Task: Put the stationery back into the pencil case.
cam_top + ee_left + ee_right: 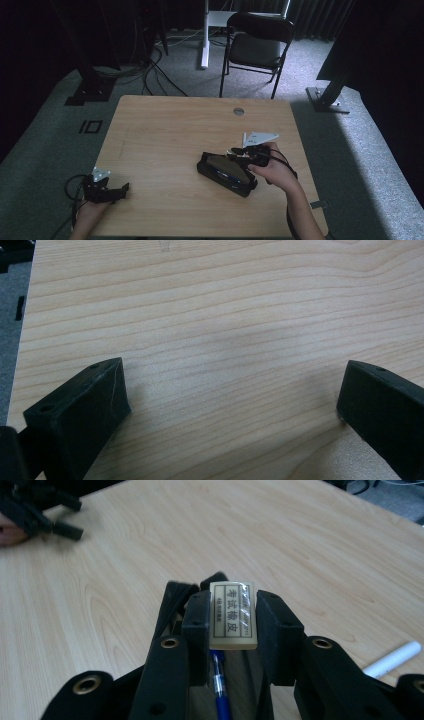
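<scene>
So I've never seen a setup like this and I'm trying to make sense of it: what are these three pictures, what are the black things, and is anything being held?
There is no robot here: a person sits at a wooden table and holds a black two-jaw clamp tool in each hand. The high view looks down on the table from above. The other two pictures come from small cameras riding on the tools, looking along their jaws.

The left gripper is over bare wood with its jaws wide apart and nothing between them. The right gripper is shut on a small cream eraser with printed characters. It holds it above an open black pencil case, where a blue pen lies. A white pen rests on the table beside the case.
</scene>
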The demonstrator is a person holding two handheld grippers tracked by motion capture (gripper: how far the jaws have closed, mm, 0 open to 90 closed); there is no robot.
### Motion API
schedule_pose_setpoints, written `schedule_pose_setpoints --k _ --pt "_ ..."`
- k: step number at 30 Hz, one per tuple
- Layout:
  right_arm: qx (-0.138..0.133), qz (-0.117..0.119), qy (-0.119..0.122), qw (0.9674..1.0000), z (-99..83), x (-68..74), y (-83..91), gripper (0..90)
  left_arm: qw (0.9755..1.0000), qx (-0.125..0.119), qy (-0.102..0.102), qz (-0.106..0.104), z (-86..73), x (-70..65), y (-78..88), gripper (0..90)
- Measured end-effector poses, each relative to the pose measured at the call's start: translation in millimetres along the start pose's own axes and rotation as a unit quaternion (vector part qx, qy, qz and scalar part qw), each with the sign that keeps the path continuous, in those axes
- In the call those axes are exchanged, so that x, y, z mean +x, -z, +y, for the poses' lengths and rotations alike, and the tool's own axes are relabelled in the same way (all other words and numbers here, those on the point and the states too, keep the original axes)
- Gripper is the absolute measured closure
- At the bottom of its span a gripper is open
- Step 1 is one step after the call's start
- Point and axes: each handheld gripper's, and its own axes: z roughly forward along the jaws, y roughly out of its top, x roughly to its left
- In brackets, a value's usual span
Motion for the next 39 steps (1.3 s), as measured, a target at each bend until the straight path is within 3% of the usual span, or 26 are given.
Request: schedule_pose_setpoints --k 3,4,5,7,15,23,30,32,39 --pt "0.004 0.007 0.002 1.0 -0.5 1.5 -2.4 68.2 1.0 0.0 0.0 0.0 0.0 0.0 0.0 0.3" --pt "0.009 0.013 0.018 0.9997 -1.2 3.6 -5.6 68.2 1.0 0.0 0.0 0.0 0.0 0.0 0.0 0.3" --pt "0.009 0.013 0.018 0.9997 -1.2 3.6 -5.6 68.2 1.0 0.0 0.0 0.0 0.0 0.0 0.0 0.3" --pt "0.018 0.027 0.022 0.9993 -2.0 6.0 -8.6 68.2 1.0 0.0 0.0 0.0 0.0 0.0 0.0 0.3" --pt "0.056 0.043 0.038 0.9968 -6.4 9.7 -19.7 68.2 1.0 0.0 0.0 0.0 0.0 0.0 0.0 0.3" --pt "0.08 0.051 0.039 0.9948 -9.2 8.1 -26.5 68.2 1.0 0.0 0.0 0.0 0.1 0.0 0.1 0.3" --pt "0.116 0.054 0.048 0.9906 -10.1 7.7 -35.7 68.2 1.0 0.001 -0.001 0.0 0.1 0.0 0.1 0.3" --pt "0.126 0.048 0.061 0.9891 -9.4 10.4 -38.6 68.2 1.0 0.001 -0.001 0.0 0.1 0.0 0.2 0.3" --pt "0.137 0.049 0.057 0.9877 -7.3 9.0 -43.1 68.2 1.0 0.001 0.0 0.0 0.1 0.0 0.1 0.3"
